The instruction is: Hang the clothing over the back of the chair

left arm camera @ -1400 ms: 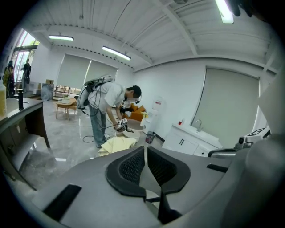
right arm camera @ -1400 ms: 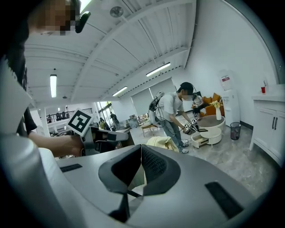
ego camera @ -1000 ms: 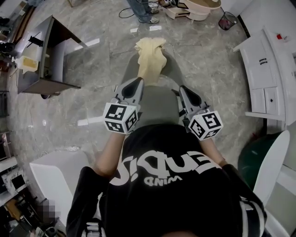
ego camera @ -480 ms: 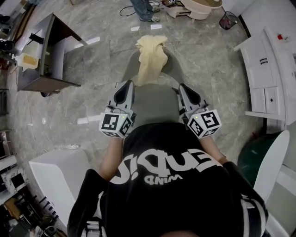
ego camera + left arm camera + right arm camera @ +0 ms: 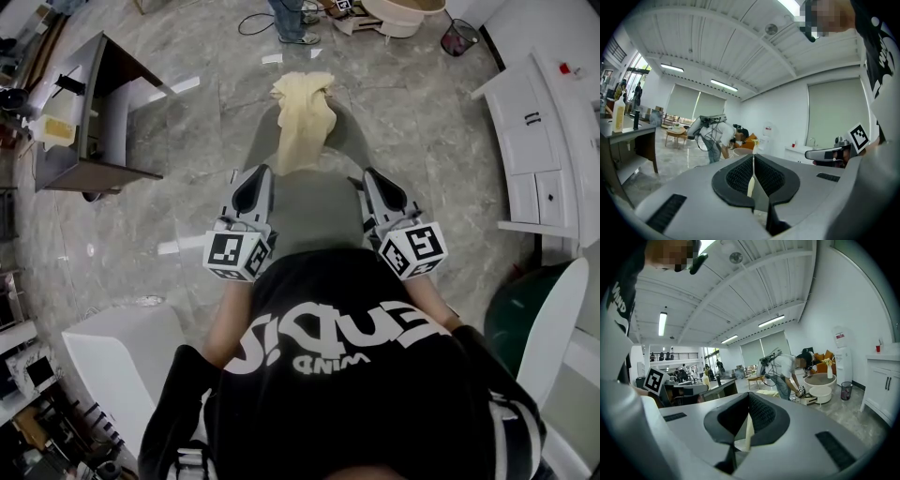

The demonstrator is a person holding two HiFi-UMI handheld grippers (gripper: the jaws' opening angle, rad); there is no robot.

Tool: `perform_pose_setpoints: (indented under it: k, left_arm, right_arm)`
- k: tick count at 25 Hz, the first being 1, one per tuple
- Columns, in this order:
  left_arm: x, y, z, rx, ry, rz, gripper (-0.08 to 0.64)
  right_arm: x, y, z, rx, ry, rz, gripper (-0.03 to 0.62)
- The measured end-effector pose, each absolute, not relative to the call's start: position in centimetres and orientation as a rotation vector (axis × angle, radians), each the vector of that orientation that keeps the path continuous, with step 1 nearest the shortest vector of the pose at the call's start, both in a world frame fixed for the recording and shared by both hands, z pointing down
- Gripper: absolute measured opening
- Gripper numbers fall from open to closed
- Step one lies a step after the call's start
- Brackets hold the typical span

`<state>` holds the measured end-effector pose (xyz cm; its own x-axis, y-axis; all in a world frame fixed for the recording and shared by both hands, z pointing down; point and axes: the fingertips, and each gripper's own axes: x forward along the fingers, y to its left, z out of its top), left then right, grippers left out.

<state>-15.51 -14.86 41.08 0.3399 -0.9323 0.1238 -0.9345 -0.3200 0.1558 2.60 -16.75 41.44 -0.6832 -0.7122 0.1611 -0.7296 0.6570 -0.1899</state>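
**Q:** Where to look for the clothing [image 5: 302,120]?

**A:** On the chair [image 5: 319,214]. Lies draped over the back, pale yellow, one fold falling toward the grey seat and the rest hanging beyond. Appears hung as the task asks.

**Q:** Why hold the grippers so?

**A:** Puts the left gripper [image 5: 256,175] and the right gripper [image 5: 374,178] at either side of the seat, close to the body and short of the cloth. Shows both pairs of jaws drawn together on nothing, with only a pale sliver visible through each slit, probably the cloth beyond. Suggests a rest pose with the garment let go, kept clear so as not to drag the fabric off the back.

**Q:** Any writing to read?

**A:** Reads "WIND" in small white print on the black T-shirt [image 5: 337,356], upside down in the head view. Cannot make out the larger lettering beside it with confidence. Finds only black-and-white square markers on the cubes, no words. Leaves the red label on the water dispenser [image 5: 841,357] too small to read.
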Motion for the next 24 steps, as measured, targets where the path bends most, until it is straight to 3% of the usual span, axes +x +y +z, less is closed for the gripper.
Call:
perform_pose_setpoints:
  k: [24]
  left_arm:
    - [-16.0, -15.5, 41.5, 2.33, -1.743, 0.04, 0.026]
  right_arm:
    - [2.8, -17.3, 41.8, 1.214, -2.771, 0.384, 0.014]
